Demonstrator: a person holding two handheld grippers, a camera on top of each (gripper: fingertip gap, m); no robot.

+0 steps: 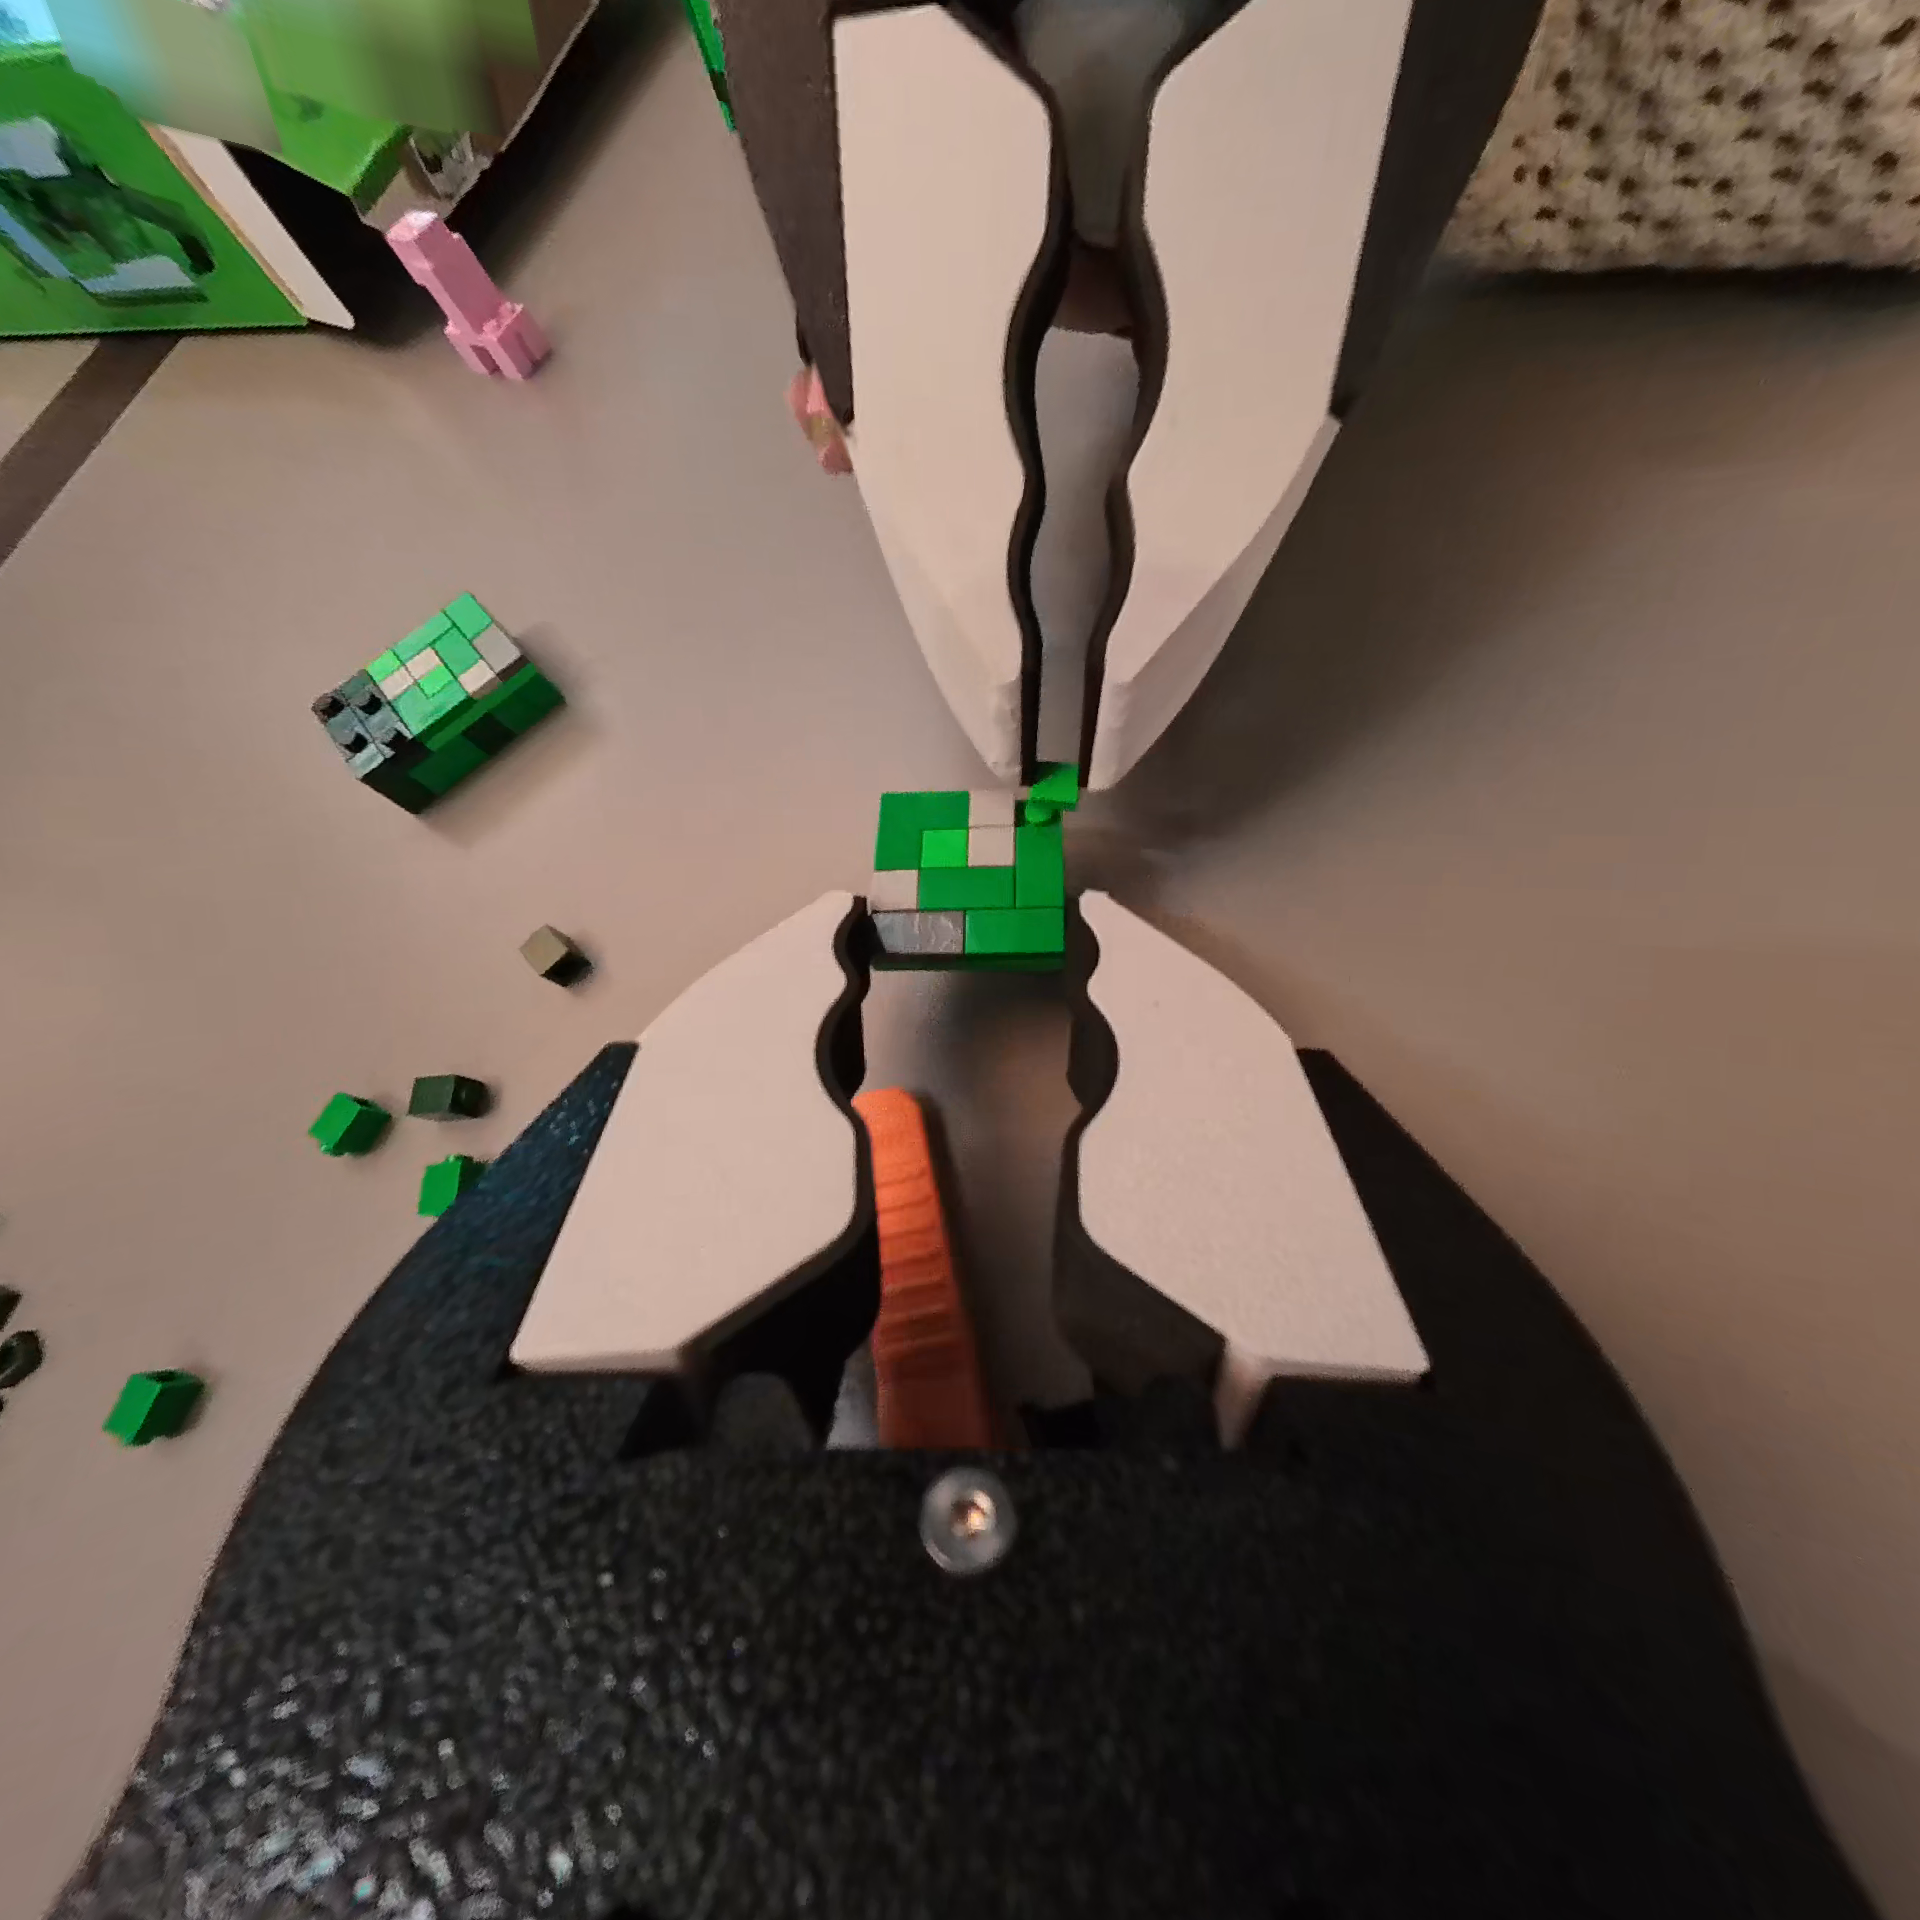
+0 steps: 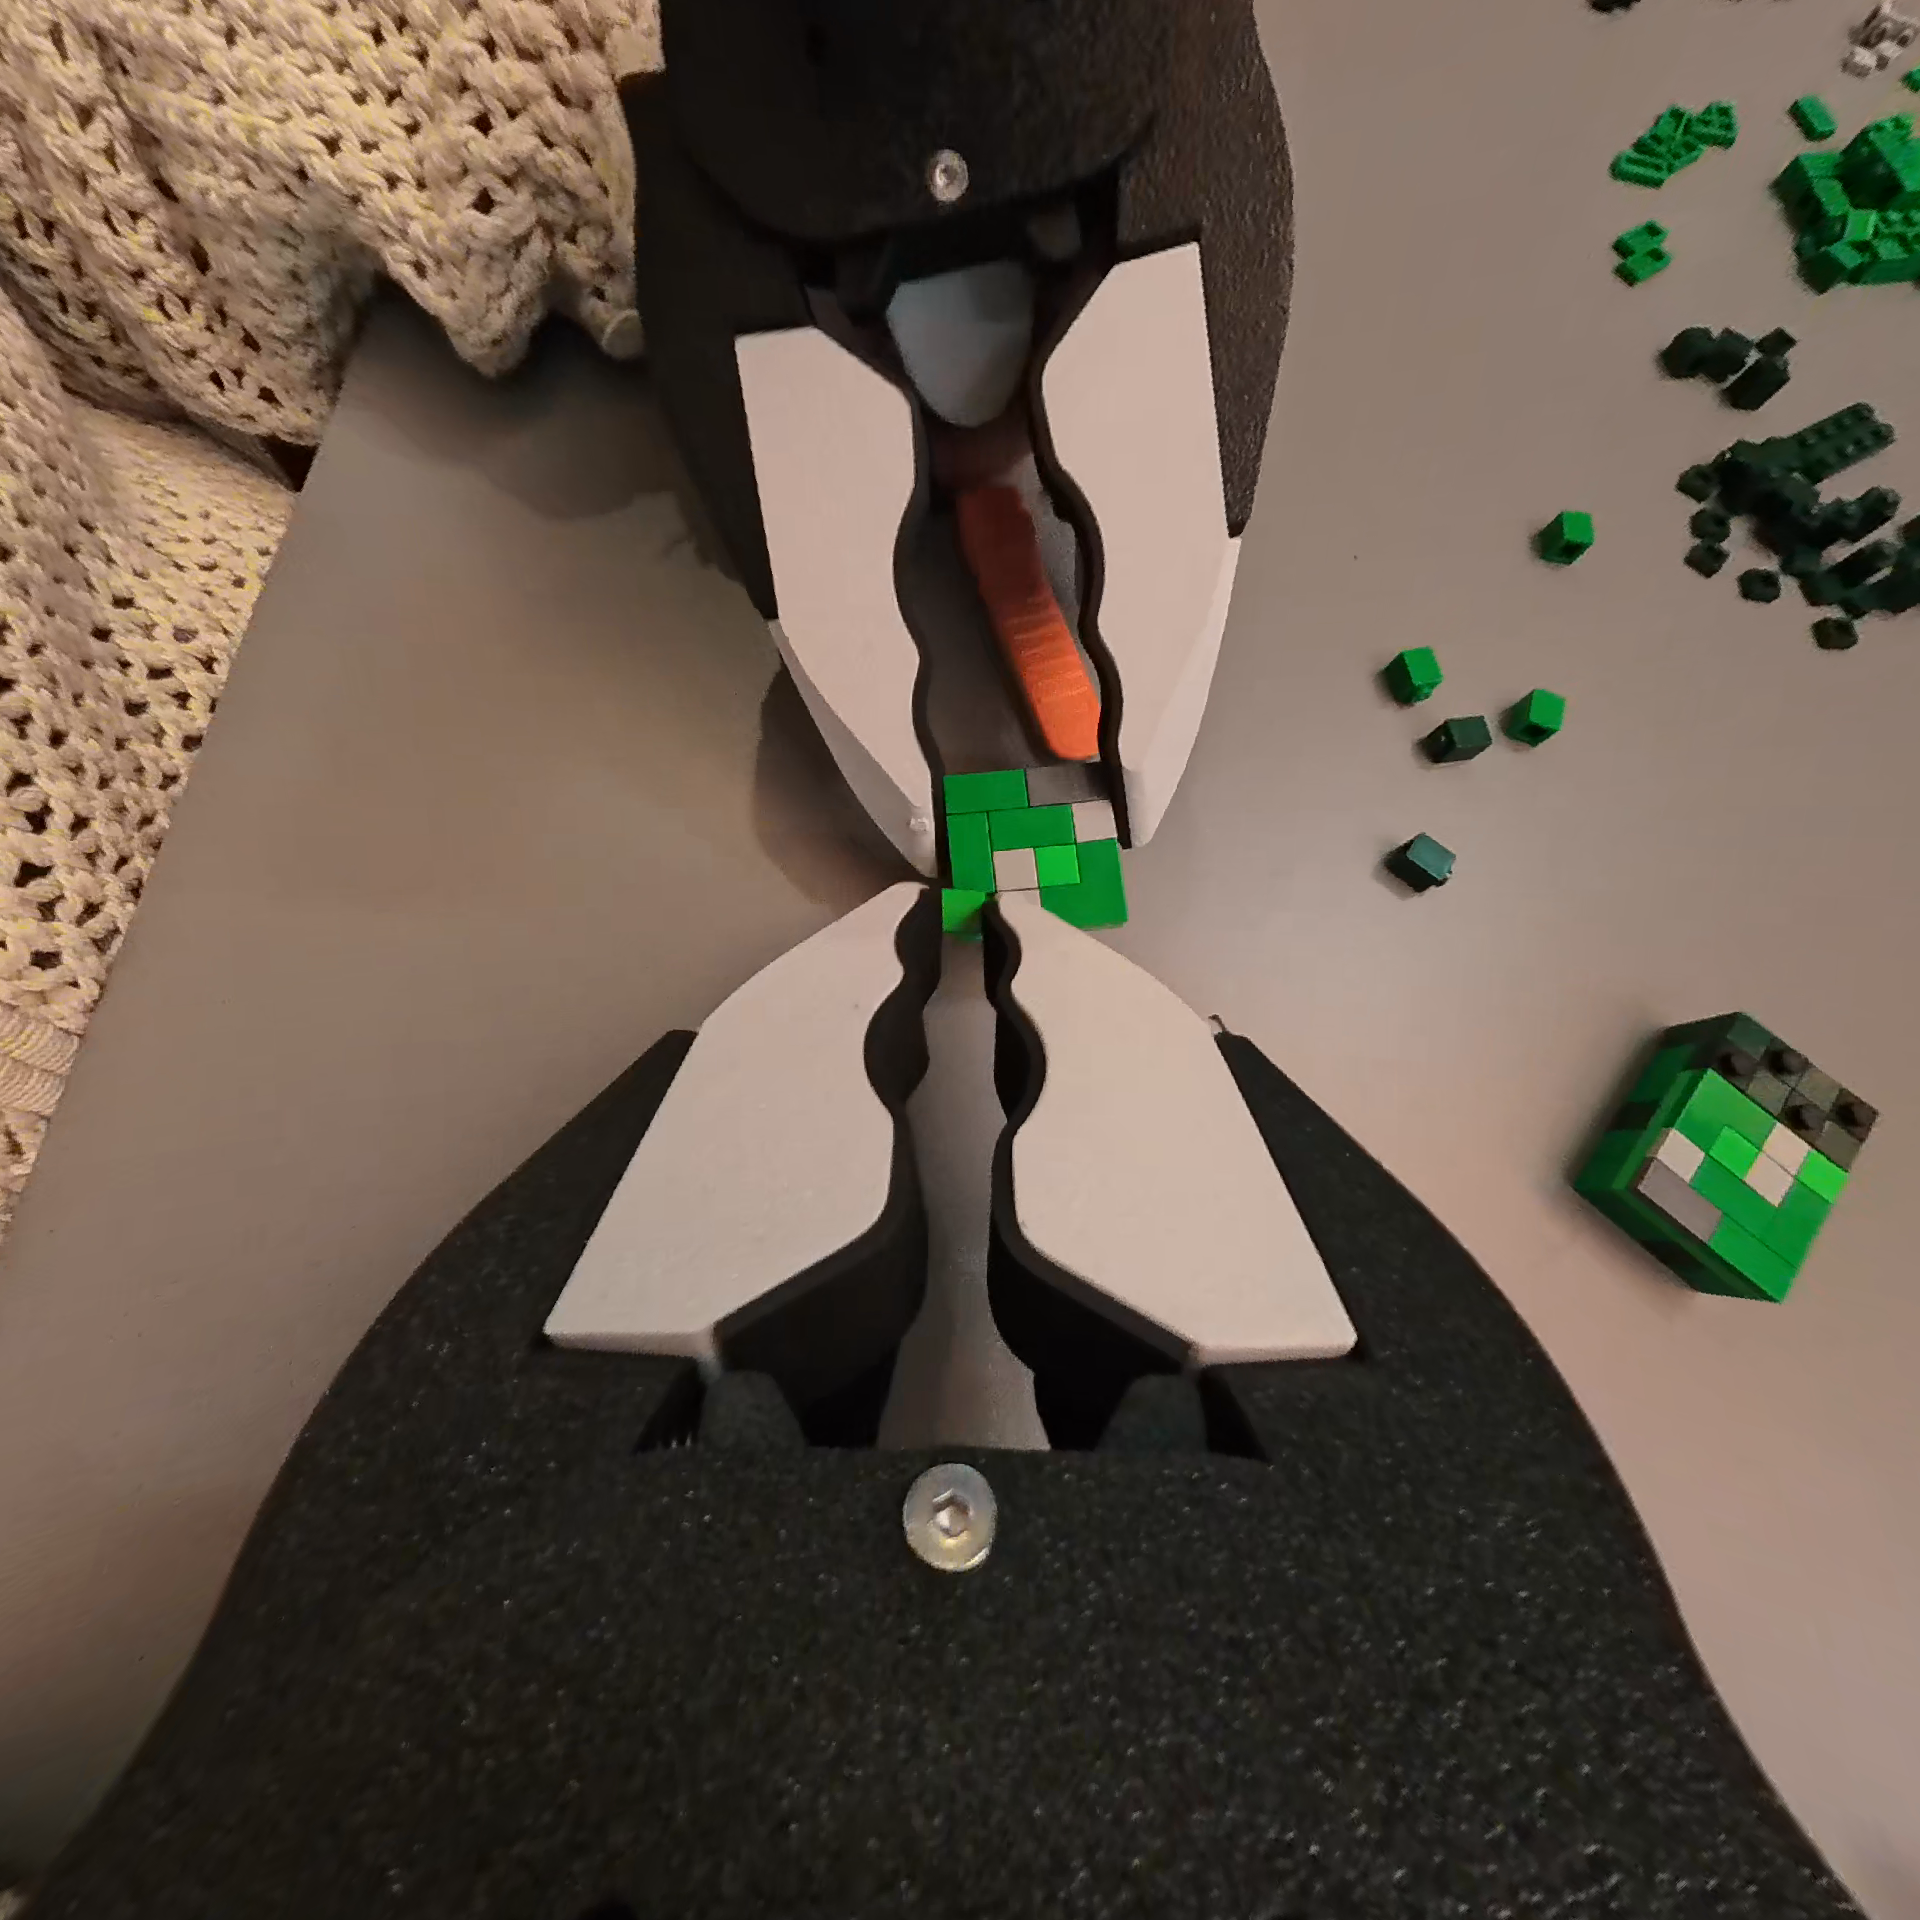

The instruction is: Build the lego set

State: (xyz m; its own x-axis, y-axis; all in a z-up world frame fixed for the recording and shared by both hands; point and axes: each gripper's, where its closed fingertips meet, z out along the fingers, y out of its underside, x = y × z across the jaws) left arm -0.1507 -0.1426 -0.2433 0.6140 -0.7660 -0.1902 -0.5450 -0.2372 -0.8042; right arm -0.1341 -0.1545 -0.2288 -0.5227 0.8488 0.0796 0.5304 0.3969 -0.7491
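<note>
My left gripper is shut on a small green, white and grey lego block that rests on the grey table. The block also shows in the right wrist view, between the left gripper's fingertips. My right gripper is shut on a small green piece and holds it at the block's near corner. In the left wrist view the right gripper comes in from the top with that piece just above the block's far right corner.
A second, larger green cube build lies to the right, with loose green and dark bricks beyond it. An orange brick separator lies under my left gripper. A pink figure and a green box stand far left. A knit blanket borders the table. Only a small space, under 4 cm, lies between the two pairs of fingers.
</note>
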